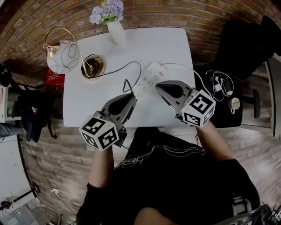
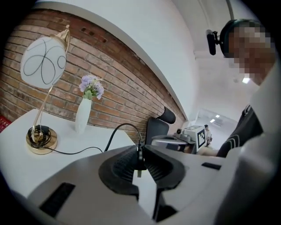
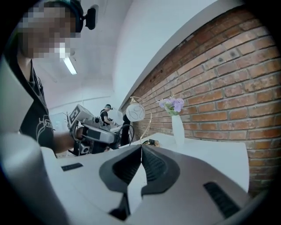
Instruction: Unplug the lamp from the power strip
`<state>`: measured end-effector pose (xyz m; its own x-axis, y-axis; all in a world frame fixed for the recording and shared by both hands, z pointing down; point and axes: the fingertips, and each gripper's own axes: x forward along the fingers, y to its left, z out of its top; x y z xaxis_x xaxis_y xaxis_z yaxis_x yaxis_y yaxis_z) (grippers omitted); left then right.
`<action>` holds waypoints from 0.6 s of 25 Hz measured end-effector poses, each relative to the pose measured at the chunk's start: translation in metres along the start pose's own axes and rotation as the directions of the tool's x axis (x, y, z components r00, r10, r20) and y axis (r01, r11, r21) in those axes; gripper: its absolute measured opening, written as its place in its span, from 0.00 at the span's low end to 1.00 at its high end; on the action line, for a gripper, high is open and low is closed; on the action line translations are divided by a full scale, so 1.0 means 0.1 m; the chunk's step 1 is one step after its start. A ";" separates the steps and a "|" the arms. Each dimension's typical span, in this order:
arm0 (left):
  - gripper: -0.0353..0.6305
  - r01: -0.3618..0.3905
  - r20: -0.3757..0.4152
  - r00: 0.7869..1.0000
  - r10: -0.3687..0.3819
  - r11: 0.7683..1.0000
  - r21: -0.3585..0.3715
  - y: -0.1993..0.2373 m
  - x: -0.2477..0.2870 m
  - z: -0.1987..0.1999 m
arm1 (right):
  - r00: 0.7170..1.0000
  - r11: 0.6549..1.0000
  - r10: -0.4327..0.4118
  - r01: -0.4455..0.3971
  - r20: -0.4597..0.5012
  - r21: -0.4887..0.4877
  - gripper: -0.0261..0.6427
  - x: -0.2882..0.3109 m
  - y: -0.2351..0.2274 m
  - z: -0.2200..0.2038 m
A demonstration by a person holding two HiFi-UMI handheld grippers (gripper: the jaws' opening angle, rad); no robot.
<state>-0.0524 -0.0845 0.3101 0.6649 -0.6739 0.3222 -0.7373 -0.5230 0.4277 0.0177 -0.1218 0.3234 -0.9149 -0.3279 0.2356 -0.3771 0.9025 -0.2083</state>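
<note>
The table (image 1: 169,48), power strip (image 1: 147,81) and vase (image 1: 117,33) are white, the flowers (image 1: 106,11) lilac, the wall (image 1: 175,13) red-brown brick — and the gold lamp (image 1: 66,59) wears a white shade (image 2: 43,60) looped with thin black lines, its cord (image 1: 118,69) and plug (image 2: 140,157) black.

Your left gripper (image 1: 128,95) is clamped on the small black plug (image 2: 139,158) of the lamp's thin black cord (image 1: 118,68). One metal prong shows bare below the pads, out of any socket. From the jaws the cord arcs up, then trails slack to the gold table lamp with its white globe shade (image 1: 63,56). The lamp stands upright well ahead and to the left of that gripper. The long white power strip (image 1: 148,78) lies flat just ahead, between it and your right gripper (image 1: 158,85).
</note>
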 end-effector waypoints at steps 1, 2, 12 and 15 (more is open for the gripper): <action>0.12 -0.004 0.011 1.000 0.004 1.000 -0.007 -0.03 -0.06 0.03 | 1.000 1.000 0.013 -0.013 0.010 -0.005 0.03 -0.04 0.07 0.06; 0.12 -0.007 0.025 1.000 0.008 1.000 -0.019 -0.06 -0.12 0.05 | 1.000 1.000 0.024 -0.023 0.019 -0.008 0.03 -0.07 0.14 0.12; 0.12 -0.017 0.101 0.995 0.015 1.000 0.019 -0.40 -0.50 0.36 | 0.994 0.997 0.046 -0.040 0.095 -0.073 0.03 -0.38 0.51 0.52; 0.12 -0.027 0.120 0.992 0.023 0.999 0.032 -0.46 -0.53 0.39 | 0.993 0.998 0.056 -0.055 0.104 -0.012 0.03 -0.43 0.51 0.54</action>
<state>-0.0585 -0.0454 0.2406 0.6283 -0.7438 0.2280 -0.7587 -0.5210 0.3911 0.0300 -0.0768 0.2513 -0.9446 -0.3040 0.1236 -0.3243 0.9224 -0.2096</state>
